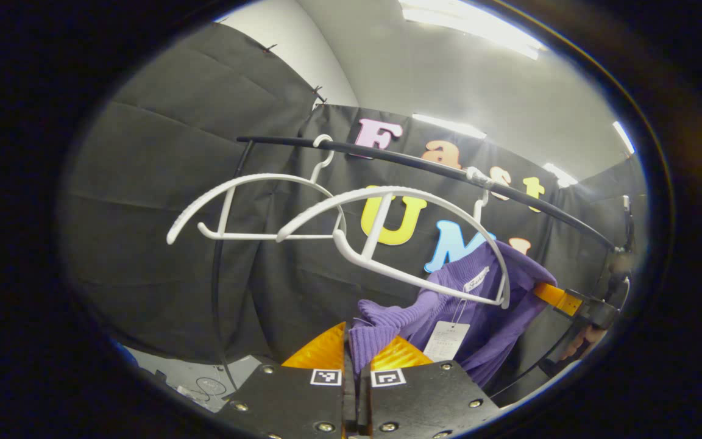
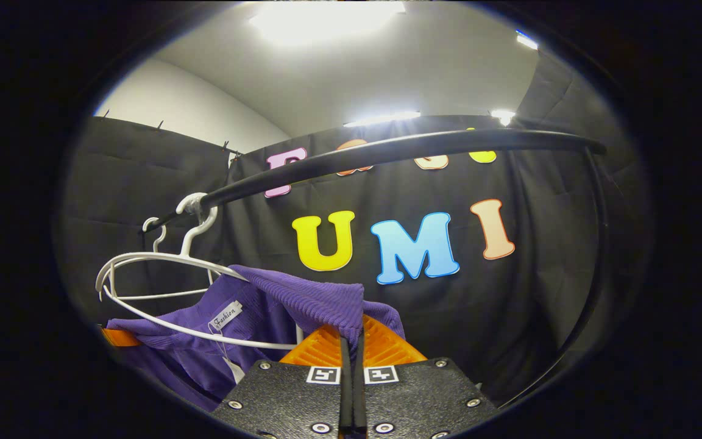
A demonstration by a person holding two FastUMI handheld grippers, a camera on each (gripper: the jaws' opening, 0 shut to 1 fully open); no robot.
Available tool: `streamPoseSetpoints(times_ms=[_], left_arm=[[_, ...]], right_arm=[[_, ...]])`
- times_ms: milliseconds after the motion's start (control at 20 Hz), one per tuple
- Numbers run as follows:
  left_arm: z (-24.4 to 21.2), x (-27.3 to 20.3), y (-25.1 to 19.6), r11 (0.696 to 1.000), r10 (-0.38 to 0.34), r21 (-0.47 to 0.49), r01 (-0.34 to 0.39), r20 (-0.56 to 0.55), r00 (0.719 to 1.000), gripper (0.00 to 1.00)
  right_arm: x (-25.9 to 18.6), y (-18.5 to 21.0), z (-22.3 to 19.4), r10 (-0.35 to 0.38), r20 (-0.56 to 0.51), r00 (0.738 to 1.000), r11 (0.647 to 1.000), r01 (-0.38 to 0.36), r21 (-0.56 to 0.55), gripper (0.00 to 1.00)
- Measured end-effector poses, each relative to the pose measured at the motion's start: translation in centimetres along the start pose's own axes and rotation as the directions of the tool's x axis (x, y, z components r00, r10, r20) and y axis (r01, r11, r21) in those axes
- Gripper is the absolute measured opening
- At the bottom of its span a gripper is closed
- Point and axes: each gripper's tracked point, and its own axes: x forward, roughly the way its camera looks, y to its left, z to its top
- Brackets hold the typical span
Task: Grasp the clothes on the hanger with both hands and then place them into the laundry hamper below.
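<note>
Black rail (image 2: 387,149) spanned the booth, purple sweater (image 1: 479,305) hung half off the near white hanger (image 1: 387,244), left gripper (image 1: 356,350) clamped its sleeve, right gripper (image 2: 351,341) pinched its shoulder, paper tag (image 1: 445,341) dangled.

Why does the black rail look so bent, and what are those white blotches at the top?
Left gripper view: the fisheye lens bows the rail and white hangers; the ceiling lights glare white. Right gripper view: the rail arches likewise, the ceiling light is blown out, yet the purple sweater stays sharp.
</note>
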Motion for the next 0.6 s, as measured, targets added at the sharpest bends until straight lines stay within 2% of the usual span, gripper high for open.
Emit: streamPoseSetpoints(times_ms=[300, 550, 600], left_arm=[[0.5, 1.5, -2.7, 0.998, 0.039, 0.047, -0.040, 0.023, 0.999, 0.02], [-0.1, 2.7, -4.9, 0.996, 0.049, 0.071, -0.050, 0.023, 0.999, 0.02], [-0.4, 3.0, -5.5, 0.996, 0.042, 0.075, -0.043, 0.017, 0.999, 0.09]], right_arm=[[1.3, -3.4, 0.1, -0.015, 0.031, 0.999, 1.000, 0.015, 0.000, 0.00], [2.8, -7.8, -0.7, -0.087, 0.026, 0.996, 0.996, 0.088, -0.028, 0.00], [3.0, -8.6, -1.1, -0.098, 0.015, 0.995, 0.995, 0.098, -0.017, 0.00]])
